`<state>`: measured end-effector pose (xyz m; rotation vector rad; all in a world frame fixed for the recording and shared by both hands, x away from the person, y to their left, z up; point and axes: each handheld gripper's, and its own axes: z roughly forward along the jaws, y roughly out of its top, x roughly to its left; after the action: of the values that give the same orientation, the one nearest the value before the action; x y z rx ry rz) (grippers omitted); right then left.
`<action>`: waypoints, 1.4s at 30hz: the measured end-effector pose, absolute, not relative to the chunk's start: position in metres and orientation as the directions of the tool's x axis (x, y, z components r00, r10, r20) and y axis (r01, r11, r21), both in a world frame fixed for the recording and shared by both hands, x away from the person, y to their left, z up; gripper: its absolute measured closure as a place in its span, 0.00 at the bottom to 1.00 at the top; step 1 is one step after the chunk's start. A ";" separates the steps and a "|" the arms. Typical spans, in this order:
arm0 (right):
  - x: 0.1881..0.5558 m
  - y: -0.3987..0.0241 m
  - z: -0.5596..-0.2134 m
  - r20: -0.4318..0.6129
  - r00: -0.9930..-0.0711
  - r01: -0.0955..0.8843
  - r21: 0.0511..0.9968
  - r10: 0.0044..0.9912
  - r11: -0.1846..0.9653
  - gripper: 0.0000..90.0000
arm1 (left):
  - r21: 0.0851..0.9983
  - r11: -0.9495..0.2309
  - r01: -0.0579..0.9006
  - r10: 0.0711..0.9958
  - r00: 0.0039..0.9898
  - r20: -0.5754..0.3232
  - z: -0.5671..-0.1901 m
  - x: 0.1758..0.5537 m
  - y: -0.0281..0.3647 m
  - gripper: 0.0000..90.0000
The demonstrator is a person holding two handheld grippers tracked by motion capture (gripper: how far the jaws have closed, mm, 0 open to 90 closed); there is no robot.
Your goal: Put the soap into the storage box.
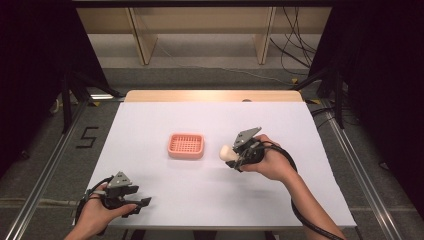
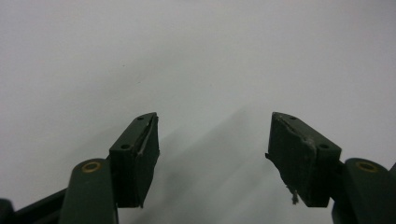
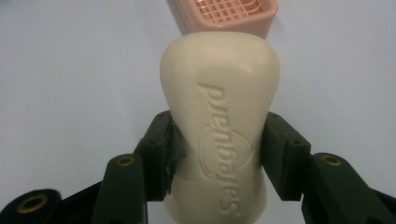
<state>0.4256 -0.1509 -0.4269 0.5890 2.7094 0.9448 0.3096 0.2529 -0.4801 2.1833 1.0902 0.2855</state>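
Observation:
A cream bar of soap (image 3: 219,121) with raised lettering is clamped at its waist between the two black pads of my right gripper (image 3: 217,154). In the high view the soap (image 1: 227,152) sticks out to the left of the right gripper (image 1: 235,156), held a little above the white table, right of a pink soap dish (image 1: 186,145) with a grid floor. The dish (image 3: 229,14) lies just beyond the soap's far end. My left gripper (image 1: 142,204) rests near the front left corner; its jaws (image 2: 215,154) stand wide apart over bare white surface.
The white sheet covers the table (image 1: 150,120), with a wooden strip along its far edge. Metal rails run down both sides, and cables lie on the floor beyond. A black cable trails from each gripper toward the front edge.

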 end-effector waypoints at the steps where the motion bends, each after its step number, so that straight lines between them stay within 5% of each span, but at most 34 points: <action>1: 0.426 -0.150 -0.427 -0.070 -0.900 0.292 0.637 0.431 0.714 0.56 | 0.653 -0.425 0.626 0.773 0.627 -0.097 -0.480 0.310 0.253 0.37; 42: 0.438 -0.119 -0.426 -0.079 -0.909 0.264 0.651 0.408 0.712 0.56 | 0.659 -0.405 0.634 0.782 0.613 -0.110 -0.480 0.307 0.255 0.37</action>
<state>0.4385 -0.1193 -0.4261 0.5377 2.7020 0.9776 0.3072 0.2553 -0.4797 2.1624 1.1090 0.2826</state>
